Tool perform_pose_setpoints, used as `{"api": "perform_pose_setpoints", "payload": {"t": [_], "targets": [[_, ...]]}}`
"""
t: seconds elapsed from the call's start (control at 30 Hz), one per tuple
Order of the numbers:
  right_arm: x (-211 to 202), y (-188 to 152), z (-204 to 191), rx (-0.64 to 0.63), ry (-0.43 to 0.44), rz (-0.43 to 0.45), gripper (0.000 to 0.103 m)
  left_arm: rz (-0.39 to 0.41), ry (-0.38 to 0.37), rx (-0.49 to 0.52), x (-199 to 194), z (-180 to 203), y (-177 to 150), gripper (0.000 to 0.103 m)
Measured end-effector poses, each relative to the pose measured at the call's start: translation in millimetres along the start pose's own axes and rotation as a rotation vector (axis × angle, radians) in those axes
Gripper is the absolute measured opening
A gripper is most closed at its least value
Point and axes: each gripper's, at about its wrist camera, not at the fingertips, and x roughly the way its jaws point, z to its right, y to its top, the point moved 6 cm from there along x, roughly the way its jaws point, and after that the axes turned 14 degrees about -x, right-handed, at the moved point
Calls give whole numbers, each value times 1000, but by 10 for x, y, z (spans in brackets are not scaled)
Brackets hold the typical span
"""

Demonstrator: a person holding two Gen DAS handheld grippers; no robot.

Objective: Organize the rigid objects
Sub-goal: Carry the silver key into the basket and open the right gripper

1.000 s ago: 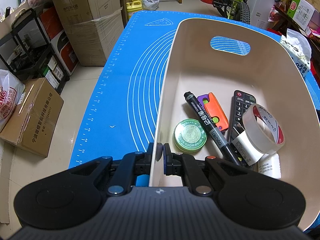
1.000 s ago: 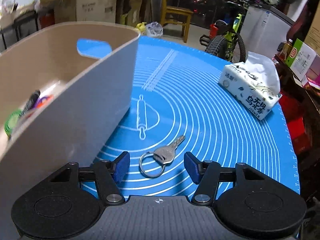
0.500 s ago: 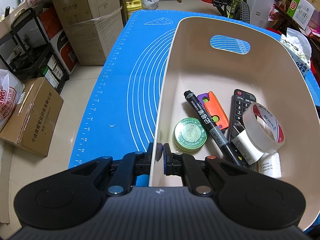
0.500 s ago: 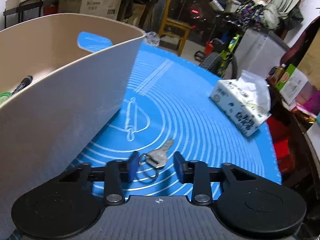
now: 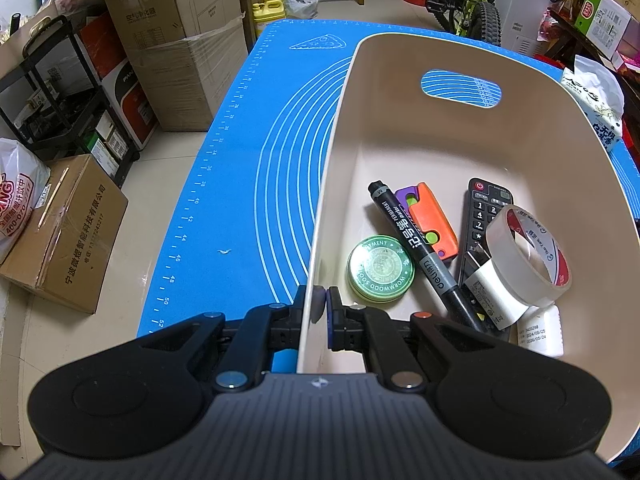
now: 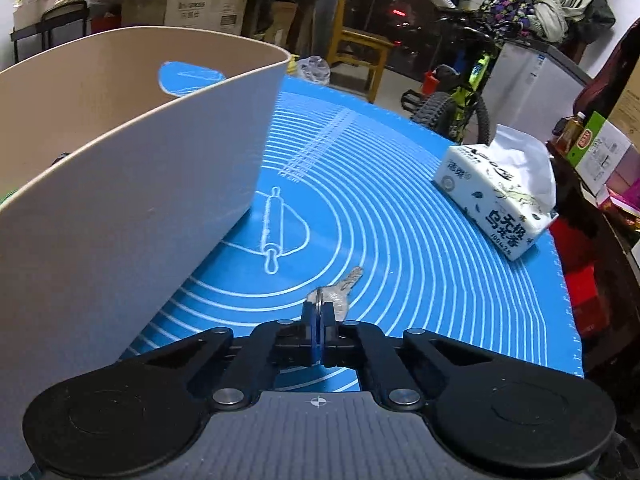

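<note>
My left gripper point(image 5: 320, 304) is shut on the near wall of the beige bin point(image 5: 480, 136). Inside the bin lie a green tin point(image 5: 380, 269), a black marker point(image 5: 416, 244), an orange and purple toy point(image 5: 430, 220), a black remote point(image 5: 482, 216), a roll of clear tape point(image 5: 528, 256) and a small white bottle point(image 5: 540, 332). My right gripper point(image 6: 319, 312) is shut on the ring of a silver key point(image 6: 344, 288), whose blade sticks out forward over the blue mat point(image 6: 400, 220). The bin's outer wall point(image 6: 120, 200) stands just left of it.
A tissue pack point(image 6: 500, 196) lies on the mat at the far right. Cardboard boxes point(image 5: 60, 232) and a black shelf stand on the floor left of the table. A bicycle point(image 6: 460, 108) and a wooden chair are beyond the far edge.
My right gripper closed from wide open onto the key's ring and the view tilted up a little. The left gripper and the bin have not moved.
</note>
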Motion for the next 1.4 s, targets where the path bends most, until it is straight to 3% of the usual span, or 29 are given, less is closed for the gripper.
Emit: {"api": "perform_pose_setpoints", "payload": {"t": [0.77, 1.03, 1.4], "targets": [[-746, 274, 478, 127, -119, 97, 13, -2, -1, -5, 12, 22, -2, 8], [-1230, 646, 454, 90, -138, 212, 13, -2, -3, -7, 13, 25, -4, 8], [-1484, 1161, -8, 35, -16, 331, 13, -3, -4, -8, 18, 32, -7, 8]]}}
